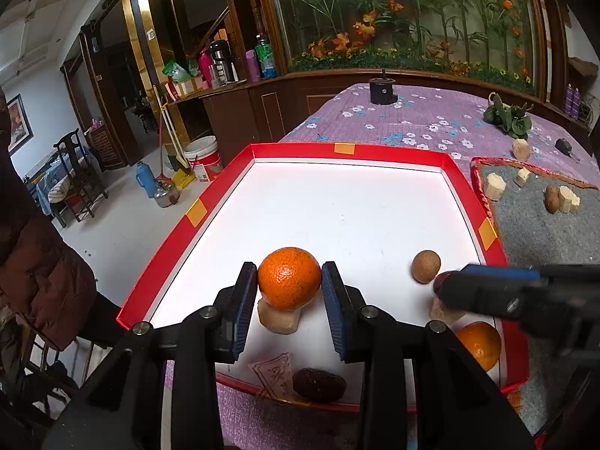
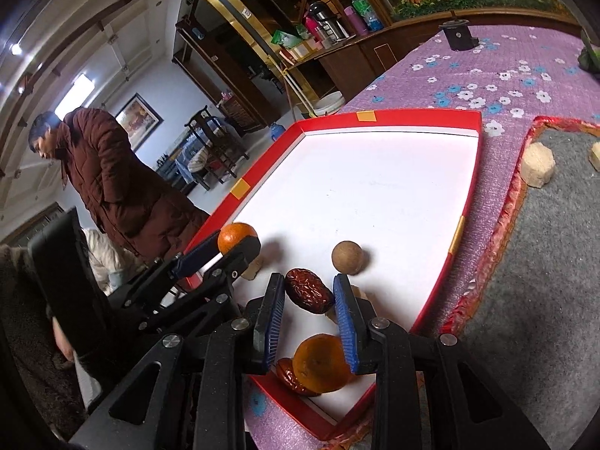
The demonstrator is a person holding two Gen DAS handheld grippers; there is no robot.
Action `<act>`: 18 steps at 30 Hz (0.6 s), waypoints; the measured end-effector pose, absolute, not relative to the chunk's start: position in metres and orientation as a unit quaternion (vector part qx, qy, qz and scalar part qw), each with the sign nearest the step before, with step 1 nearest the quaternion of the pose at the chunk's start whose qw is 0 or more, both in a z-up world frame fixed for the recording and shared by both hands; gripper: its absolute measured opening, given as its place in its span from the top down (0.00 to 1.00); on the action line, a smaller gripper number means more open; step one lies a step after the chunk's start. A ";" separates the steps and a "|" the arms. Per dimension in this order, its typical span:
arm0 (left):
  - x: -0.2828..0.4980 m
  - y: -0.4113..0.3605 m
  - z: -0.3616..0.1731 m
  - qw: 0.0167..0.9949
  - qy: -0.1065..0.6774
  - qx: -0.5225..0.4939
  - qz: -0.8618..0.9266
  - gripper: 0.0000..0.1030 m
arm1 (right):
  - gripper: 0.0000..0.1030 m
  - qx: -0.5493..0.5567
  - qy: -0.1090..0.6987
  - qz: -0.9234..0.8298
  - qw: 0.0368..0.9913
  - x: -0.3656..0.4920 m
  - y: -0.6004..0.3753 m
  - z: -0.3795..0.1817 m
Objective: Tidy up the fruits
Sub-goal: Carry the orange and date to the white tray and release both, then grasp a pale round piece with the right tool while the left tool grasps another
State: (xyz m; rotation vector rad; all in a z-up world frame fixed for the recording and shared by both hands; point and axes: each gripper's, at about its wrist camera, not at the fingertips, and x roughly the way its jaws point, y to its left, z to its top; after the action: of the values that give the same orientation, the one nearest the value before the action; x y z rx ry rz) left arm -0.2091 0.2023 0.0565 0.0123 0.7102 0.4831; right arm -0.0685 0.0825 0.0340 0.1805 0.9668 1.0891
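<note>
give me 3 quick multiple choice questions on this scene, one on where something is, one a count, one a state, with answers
1. Where does the brown ball lie?
A) on the grey mat
B) in the red-rimmed tray
C) on the floor

2. How many oranges show in the left wrist view?
A) one
B) two
C) four

3. What are the left fingers doing?
A) standing wide open over bare tray
B) closed on one of the oranges
C) closed on a bottle

Answers:
1. B, it rests on the tray's white floor.
2. B, one sits between the left fingers and another at the tray's near right corner.
3. B, both pads press against its sides.
</note>
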 end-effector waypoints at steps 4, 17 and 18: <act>-0.215 0.197 0.066 0.913 0.327 0.012 0.246 0.42 | 0.63 0.110 0.433 0.492 0.747 -0.057 0.058 0.041; -0.212 0.139 0.082 0.932 0.301 0.072 0.191 0.28 | 0.57 0.191 0.397 0.386 0.811 -0.008 -0.092 0.049; -0.211 0.133 0.081 0.932 0.303 0.073 0.183 0.28 | 0.56 0.194 0.396 0.371 0.817 -0.004 -0.106 0.047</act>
State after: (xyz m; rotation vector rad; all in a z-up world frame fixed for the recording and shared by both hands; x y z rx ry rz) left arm -0.2107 0.1327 0.0814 0.1499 0.6205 0.3737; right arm -0.0044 -0.1057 0.0475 0.4137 0.8444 0.7914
